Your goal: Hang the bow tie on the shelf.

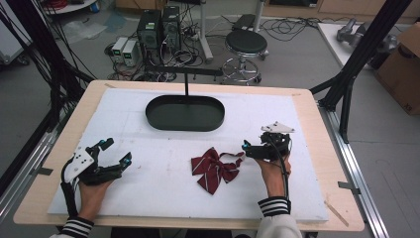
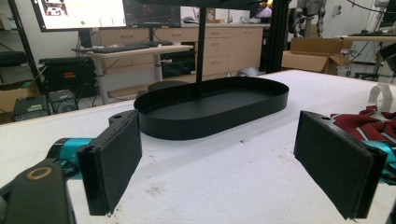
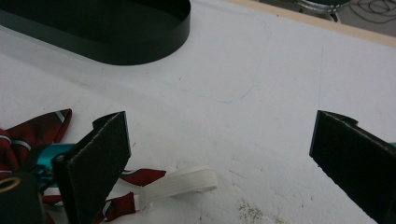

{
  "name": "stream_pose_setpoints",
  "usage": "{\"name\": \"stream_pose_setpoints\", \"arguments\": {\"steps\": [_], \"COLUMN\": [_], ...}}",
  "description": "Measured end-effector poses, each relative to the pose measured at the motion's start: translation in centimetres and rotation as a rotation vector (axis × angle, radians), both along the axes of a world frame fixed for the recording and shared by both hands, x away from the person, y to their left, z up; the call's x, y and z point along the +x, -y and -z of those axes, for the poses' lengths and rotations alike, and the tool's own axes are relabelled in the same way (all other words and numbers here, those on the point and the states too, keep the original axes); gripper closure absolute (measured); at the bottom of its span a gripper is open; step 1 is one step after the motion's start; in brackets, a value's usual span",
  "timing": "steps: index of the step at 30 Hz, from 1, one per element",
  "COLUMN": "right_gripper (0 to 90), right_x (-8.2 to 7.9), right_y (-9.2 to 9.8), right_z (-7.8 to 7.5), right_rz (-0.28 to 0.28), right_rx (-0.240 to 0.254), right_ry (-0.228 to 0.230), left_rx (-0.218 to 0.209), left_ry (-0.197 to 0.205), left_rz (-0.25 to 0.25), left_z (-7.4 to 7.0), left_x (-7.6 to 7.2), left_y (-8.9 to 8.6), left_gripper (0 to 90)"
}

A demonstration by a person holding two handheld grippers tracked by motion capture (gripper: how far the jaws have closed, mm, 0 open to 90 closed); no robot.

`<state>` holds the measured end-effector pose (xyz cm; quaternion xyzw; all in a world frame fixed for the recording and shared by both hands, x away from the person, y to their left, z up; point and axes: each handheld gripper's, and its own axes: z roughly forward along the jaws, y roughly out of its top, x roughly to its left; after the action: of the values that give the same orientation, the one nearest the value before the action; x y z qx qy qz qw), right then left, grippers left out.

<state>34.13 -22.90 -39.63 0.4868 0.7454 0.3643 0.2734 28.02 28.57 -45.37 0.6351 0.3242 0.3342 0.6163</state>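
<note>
Nothing here can be read. The monitors (image 2: 105, 13) at the upper left of the left gripper view carry marks too small to make out. The cardboard box (image 1: 402, 64) at the right edge of the high view bears a blurred print.

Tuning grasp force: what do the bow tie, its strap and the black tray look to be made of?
Bow tie: woven fabric, dark red with pale stripes, soft and creased where it folds. Strap: white flat ribbed band, likely elastic or cotton tape; it curls limply. Tray: thin rigid wall, matte black, probably painted metal, possibly plastic; its even sheen leaves that open.
</note>
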Motion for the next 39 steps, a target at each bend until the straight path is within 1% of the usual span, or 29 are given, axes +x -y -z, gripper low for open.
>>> {"name": "stream_pose_setpoints", "arguments": {"steps": [1, 2, 3, 4, 5, 7, 10, 12, 15, 16, 17, 20, 23, 28, 32, 33, 34, 35, 37, 38, 39], "right_gripper": [4.1, 4.1, 4.3, 4.3, 4.3, 4.3, 4.4, 4.4, 5.4, 5.4, 5.4, 5.4, 5.4, 5.4, 5.7, 8.3, 12.9, 15.6, 15.6, 15.6, 16.3], "right_x": [0.4, 0.7, 0.7, 0.9, 1.1, 1.5, 1.9, 2.3, 2.6, 2.7, 2.9, 2.9, 3.0, 3.1, 3.2, 3.1, 3.1, 3.1, 3.0, 3.0, 3.0], "right_y": [-0.2, -0.4, -0.4, -0.4, -0.5, -0.7, -0.9, -1.2, -1.4, -1.4, -1.3, -1.2, -1.1, -1.0, -1.0, -1.0, -1.0, -0.9, -0.8, -0.8, -0.7], "right_z": [-0.1, -0.2, -0.2, -0.2, -0.2, -0.3, -0.4, -0.4, -0.2, -0.1, 0.2, 0.3, 0.5, 1.0, 1.1, 1.2, 1.2, 1.2, 1.2, 1.2, 1.2], "right_rz": [0.009, 0.011, 0.011, 0.014, 0.017, 0.021, 0.031, 0.034, 0.026, 0.027, 0.035, 0.041, 0.033, 0.014, 0.014, 0.018, 0.017, 0.005, 0.008, 0.008, 0.016], "right_rx": [-0.016, -0.029, -0.029, -0.033, -0.029, -0.038, -0.047, -0.063, -0.075, -0.081, -0.09, -0.092, -0.098, -0.098, -0.096, -0.097, -0.097, -0.091, -0.069, -0.069, -0.066], "right_ry": [-0.028, -0.045, -0.045, -0.056, -0.079, -0.114, -0.139, -0.171, -0.181, -0.191, -0.219, -0.231, -0.247, -0.311, -0.328, -0.332, -0.339, -0.352, -0.37, -0.37, -0.379], "left_rx": [0.001, 0.001, 0.002, 0.0, 0.003, 0.001, 0.002, 0.004, 0.003, 0.004, 0.004, 0.003, 0.003, 0.004, 0.004, 0.003, 0.004, 0.004, 0.004, 0.004, 0.004], "left_ry": [0.001, 0.001, 0.001, 0.002, 0.002, 0.002, 0.002, 0.003, 0.004, 0.004, 0.004, 0.004, 0.005, 0.005, 0.005, 0.005, 0.005, 0.005, 0.005, 0.005, 0.006], "left_rz": [0.001, -0.001, 0.0, 0.001, 0.0, 0.001, 0.002, 0.002, 0.002, 0.002, 0.003, 0.003, 0.004, 0.003, 0.003, 0.003, 0.004, 0.004, 0.003, 0.003, 0.003], "left_z": [0.0, 0.0, 0.0, 0.0, 0.0, 0.0, 0.0, 0.0, 0.0, 0.0, 0.0, 0.0, 0.0, 0.0, 0.0, 0.0, 0.0, 0.0, 0.0, 0.0, 0.0], "left_x": [0.0, 0.0, 0.0, 0.0, 0.0, 0.0, 0.0, 0.0, 0.0, 0.0, 0.0, 0.0, 0.0, 0.0, 0.0, 0.0, 0.0, 0.0, 0.0, 0.0, 0.0], "left_y": [0.0, 0.0, 0.0, 0.0, 0.0, 0.0, 0.0, 0.0, 0.0, 0.0, 0.0, 0.0, 0.0, 0.0, 0.0, 0.0, 0.0, 0.0, 0.0, 0.0, 0.0], "left_gripper": [15.6, 15.6, 15.6, 15.6, 15.6, 15.6, 15.6, 15.6, 15.6, 15.6, 15.6, 15.6, 15.6, 15.7, 15.6, 15.6, 15.6, 15.6, 15.7, 15.7, 15.6]}}
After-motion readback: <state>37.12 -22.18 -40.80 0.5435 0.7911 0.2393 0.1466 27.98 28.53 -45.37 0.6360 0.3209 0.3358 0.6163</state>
